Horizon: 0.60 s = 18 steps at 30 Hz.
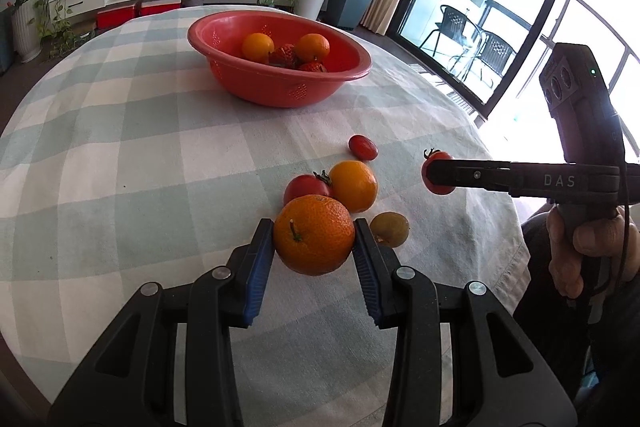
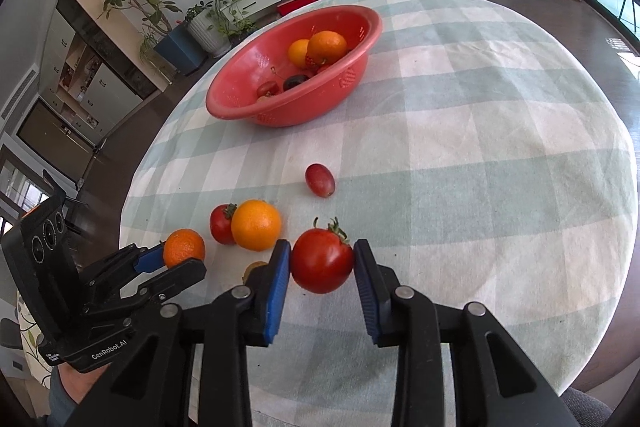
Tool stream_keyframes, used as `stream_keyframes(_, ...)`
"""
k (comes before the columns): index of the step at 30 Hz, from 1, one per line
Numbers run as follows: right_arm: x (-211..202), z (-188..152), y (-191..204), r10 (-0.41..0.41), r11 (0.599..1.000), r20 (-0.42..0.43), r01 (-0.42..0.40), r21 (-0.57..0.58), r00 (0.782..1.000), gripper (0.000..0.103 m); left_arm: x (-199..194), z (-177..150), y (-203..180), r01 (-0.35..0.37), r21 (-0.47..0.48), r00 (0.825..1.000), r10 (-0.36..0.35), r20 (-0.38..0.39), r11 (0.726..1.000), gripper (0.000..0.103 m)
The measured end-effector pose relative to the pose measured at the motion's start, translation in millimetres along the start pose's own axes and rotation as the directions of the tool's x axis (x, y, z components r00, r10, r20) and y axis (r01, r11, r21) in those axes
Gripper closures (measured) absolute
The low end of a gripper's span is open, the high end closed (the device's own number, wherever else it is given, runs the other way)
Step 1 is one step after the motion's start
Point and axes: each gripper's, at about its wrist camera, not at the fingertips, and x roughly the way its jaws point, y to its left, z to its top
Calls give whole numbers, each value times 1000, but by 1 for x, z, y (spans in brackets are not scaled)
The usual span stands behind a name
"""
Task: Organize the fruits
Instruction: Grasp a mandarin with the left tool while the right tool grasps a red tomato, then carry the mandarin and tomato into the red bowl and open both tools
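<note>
Both grippers' fingers clamp fruit, left (image 1: pixel 314 241) a mandarin (image 1: pixel 314 233), right (image 2: pixel 322 261) a tomato (image 2: pixel 322 261); the basin (image 1: pixel 224 27) at upper centre holds several, four lie loose on the tabletop (image 1: pixel 140 147).

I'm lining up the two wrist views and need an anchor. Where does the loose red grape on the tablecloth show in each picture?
Left wrist view: the red grape lies right of centre, past the orange and tomato cluster, nearer than the bowl.
Right wrist view: the red grape lies at centre, beyond the held tomato.
Shared landmark: the red bowl of fruit, farther up the checked tablecloth in both.
</note>
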Motion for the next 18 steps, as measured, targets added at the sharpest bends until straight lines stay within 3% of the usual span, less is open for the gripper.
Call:
stream_keyframes(7, -27, 34, -6, -15, 1000, 90, 16, -12, 996, 68, -17, 34, 12, -40, 6, 998, 40, 58, 999, 66)
stream_keyframes(13, -35, 71, 13, -17, 995, 148, 32, -95, 989, 68, -14, 91, 15, -93, 82, 992, 85, 92, 992, 66)
stream_keyframes(18, -19, 101, 40, -5, 982, 154, 34, -186, 988, 68, 7, 143, 21, -127, 123, 989, 116, 92, 984, 66)
